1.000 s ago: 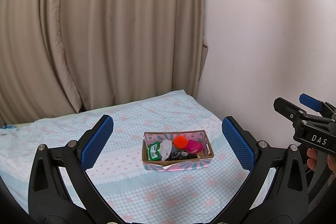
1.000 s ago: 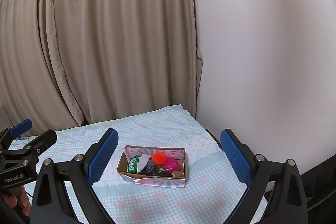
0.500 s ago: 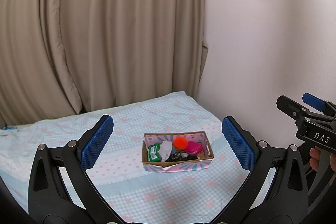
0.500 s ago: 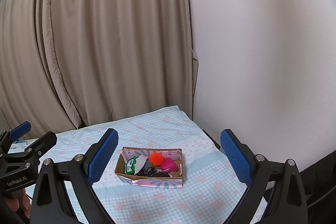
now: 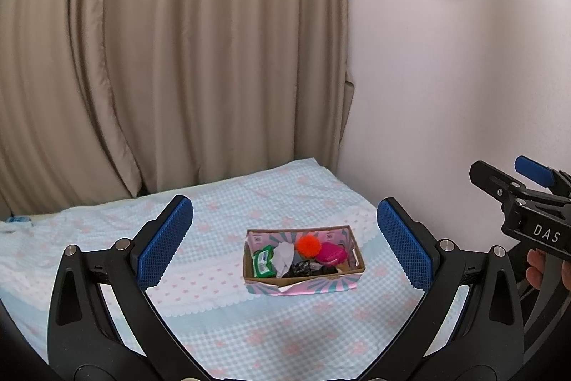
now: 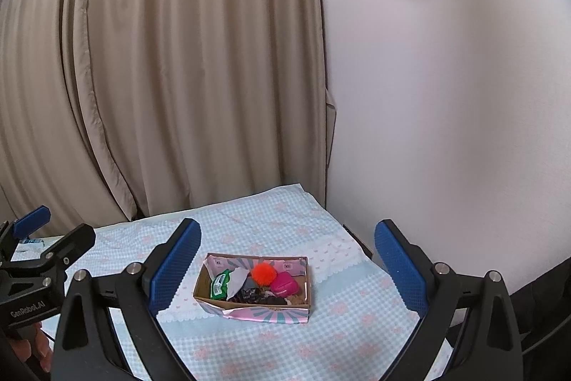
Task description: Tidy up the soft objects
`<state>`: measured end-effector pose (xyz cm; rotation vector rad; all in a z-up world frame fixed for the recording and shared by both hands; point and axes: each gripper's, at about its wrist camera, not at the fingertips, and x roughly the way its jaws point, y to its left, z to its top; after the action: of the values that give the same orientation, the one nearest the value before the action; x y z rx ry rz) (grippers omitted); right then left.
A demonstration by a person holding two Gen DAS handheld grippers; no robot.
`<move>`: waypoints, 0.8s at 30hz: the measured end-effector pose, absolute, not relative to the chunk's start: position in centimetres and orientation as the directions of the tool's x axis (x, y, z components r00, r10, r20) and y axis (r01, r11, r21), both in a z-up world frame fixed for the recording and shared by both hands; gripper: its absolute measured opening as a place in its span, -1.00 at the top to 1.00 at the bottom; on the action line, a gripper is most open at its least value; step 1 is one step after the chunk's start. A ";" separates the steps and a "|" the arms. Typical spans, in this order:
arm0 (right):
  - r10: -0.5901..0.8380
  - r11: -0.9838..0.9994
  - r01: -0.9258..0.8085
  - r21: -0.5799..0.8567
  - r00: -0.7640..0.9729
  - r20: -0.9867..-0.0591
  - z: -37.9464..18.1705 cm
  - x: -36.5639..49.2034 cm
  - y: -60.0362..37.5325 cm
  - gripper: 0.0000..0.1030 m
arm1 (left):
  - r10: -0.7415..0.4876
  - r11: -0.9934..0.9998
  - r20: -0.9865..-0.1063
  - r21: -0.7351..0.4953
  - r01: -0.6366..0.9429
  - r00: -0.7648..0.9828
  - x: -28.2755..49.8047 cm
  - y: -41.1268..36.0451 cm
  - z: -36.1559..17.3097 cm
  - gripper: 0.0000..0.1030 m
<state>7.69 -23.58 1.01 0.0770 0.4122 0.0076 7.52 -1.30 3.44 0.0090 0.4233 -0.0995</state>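
Cardboard box (image 5: 303, 275) holds orange pompom (image 5: 308, 245) (perhaps tissue (image 5: 284, 254) too).

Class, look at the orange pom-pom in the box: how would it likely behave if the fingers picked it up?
The pom-pom looks fluffy, so it would probably squash and weigh little. Its round shape suggests it may roll if dropped. It sits atop other items in the box, so lifting it likely disturbs little.
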 end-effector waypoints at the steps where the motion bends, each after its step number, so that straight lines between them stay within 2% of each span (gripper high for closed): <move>1: 0.021 0.997 0.010 0.075 0.917 -0.399 1.0 7.7 -23.6 -0.89 | -0.092 0.995 -0.411 -0.012 0.096 0.907 7.5 -1.3 3.4 -1.00; 10: 0.026 0.997 0.004 0.074 0.918 -0.395 1.0 7.9 -23.7 -0.89 | -0.074 0.997 -0.397 0.001 0.081 0.915 7.3 -1.5 3.5 -1.00; 16: 0.031 0.996 0.003 0.084 0.917 -0.397 0.7 8.2 -23.8 -0.89 | -0.044 0.996 -0.409 0.051 0.071 0.912 7.5 -2.3 3.4 -1.00; 24: 0.037 0.997 -0.004 0.083 0.914 -0.403 0.4 8.4 -23.7 -0.89 | -0.088 0.996 -0.436 -0.013 0.092 0.896 8.6 -2.1 2.7 -1.00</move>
<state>8.42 -23.68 0.37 0.0811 0.4167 0.0209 8.56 -2.12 2.67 0.0082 0.4512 -0.0930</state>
